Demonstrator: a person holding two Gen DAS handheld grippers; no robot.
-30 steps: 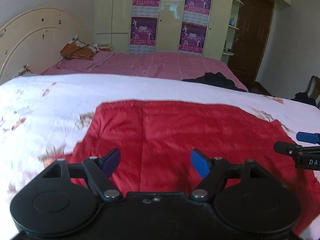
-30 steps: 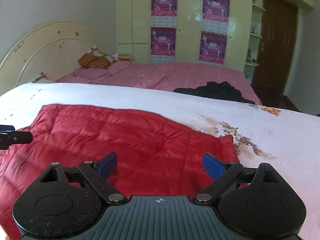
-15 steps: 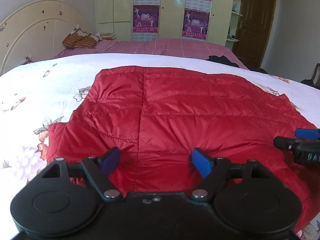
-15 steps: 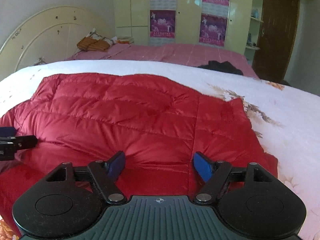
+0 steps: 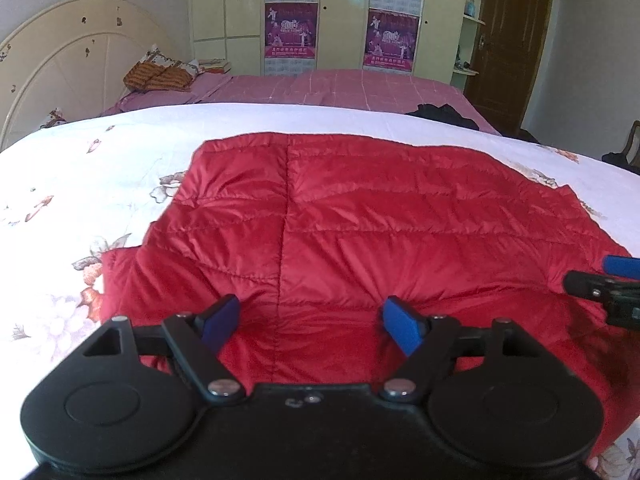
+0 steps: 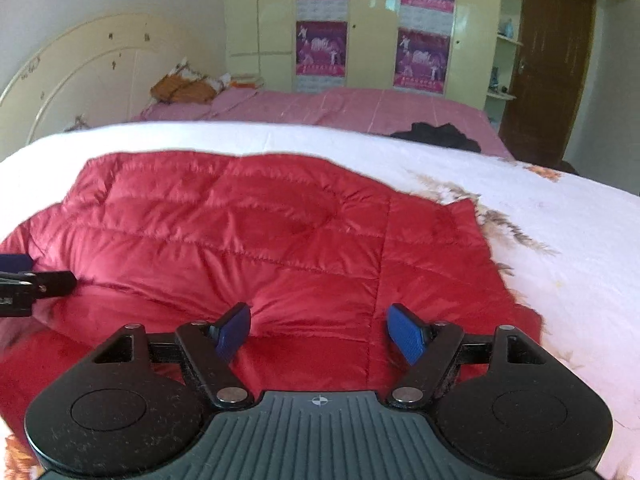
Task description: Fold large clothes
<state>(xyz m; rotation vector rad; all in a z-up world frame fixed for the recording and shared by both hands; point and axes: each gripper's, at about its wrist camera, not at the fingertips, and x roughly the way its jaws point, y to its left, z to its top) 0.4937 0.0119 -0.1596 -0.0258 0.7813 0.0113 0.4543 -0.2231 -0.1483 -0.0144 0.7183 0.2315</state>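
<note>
A red quilted down jacket [image 5: 360,220] lies spread on a white floral bedsheet [image 5: 100,168]; it also shows in the right wrist view [image 6: 260,232]. My left gripper [image 5: 310,322] is open and empty, just above the jacket's near edge, left of middle. My right gripper [image 6: 320,330] is open and empty over the near edge further right. The right gripper's tip shows at the right edge of the left wrist view [image 5: 600,280]. The left gripper's tip shows at the left edge of the right wrist view [image 6: 36,280].
A second bed with a pink cover [image 5: 340,88] stands behind, with a dark garment [image 5: 440,114] and pillows [image 5: 160,76] on it. A cream headboard [image 5: 72,64] is at the left. A wardrobe with posters [image 5: 292,28] and a brown door [image 5: 512,40] are at the back.
Both grippers tilted down and moved closer to the jacket, then drew back slightly. Both stayed open. The jacket has not moved.
</note>
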